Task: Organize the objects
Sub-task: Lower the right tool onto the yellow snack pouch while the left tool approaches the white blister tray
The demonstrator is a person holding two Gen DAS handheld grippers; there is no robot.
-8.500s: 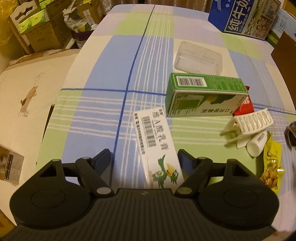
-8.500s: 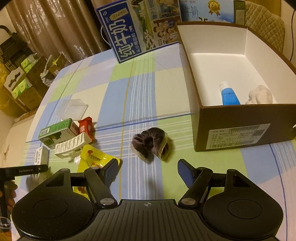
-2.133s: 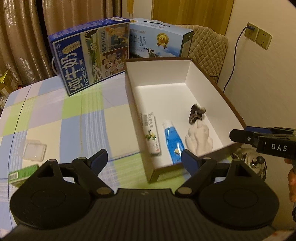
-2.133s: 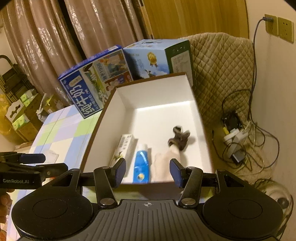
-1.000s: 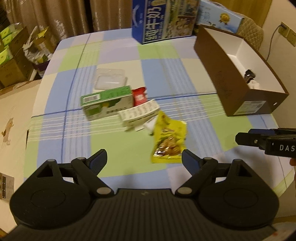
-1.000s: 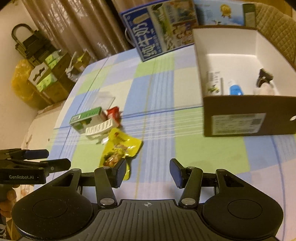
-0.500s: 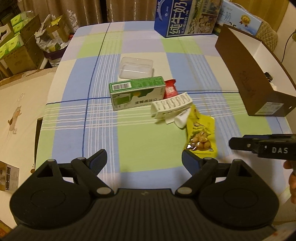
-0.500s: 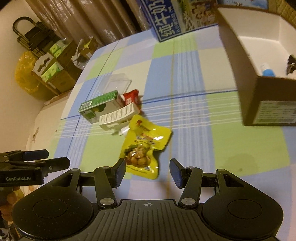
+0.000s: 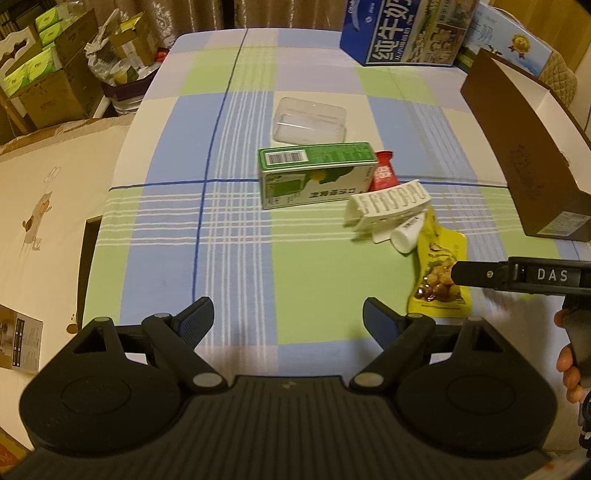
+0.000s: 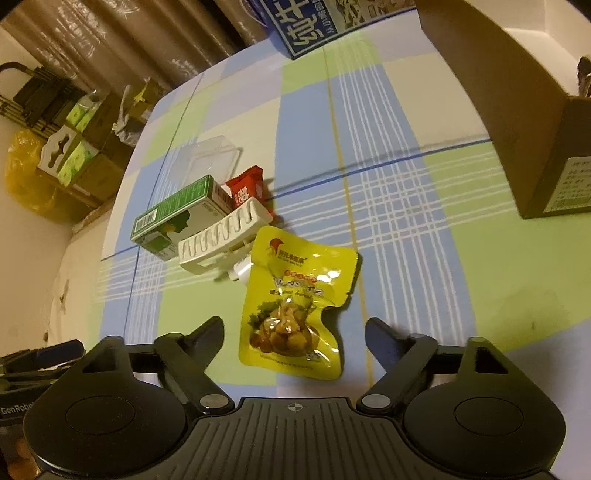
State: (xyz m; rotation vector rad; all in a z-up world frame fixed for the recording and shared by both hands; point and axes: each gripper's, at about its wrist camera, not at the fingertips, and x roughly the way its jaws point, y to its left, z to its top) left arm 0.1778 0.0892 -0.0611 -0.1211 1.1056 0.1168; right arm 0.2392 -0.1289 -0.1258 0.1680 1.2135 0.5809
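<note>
A yellow snack pouch (image 10: 295,295) lies flat on the checked tablecloth, its near end between the spread fingers of my open right gripper (image 10: 294,334). In the left wrist view the same pouch (image 9: 439,266) lies at the right, with the right gripper's finger (image 9: 480,275) over it. A white comb-like clip (image 9: 388,199), a small white tube (image 9: 406,232), a red sachet (image 9: 384,173), a green carton (image 9: 314,173) and a clear plastic case (image 9: 310,120) are clustered mid-table. My left gripper (image 9: 288,321) is open above bare cloth near the front edge.
A brown cardboard box (image 9: 524,147) stands at the right, and its side with a label (image 10: 535,122) fills the right wrist view's corner. Blue milk cartons (image 9: 402,29) stand at the back. Cardboard boxes (image 9: 44,74) are stacked beyond the table's left edge.
Both grippers have come from the box back toward the table's near side. The right gripper has dropped closer to the yellow pouch and its fingers have spread wider.
</note>
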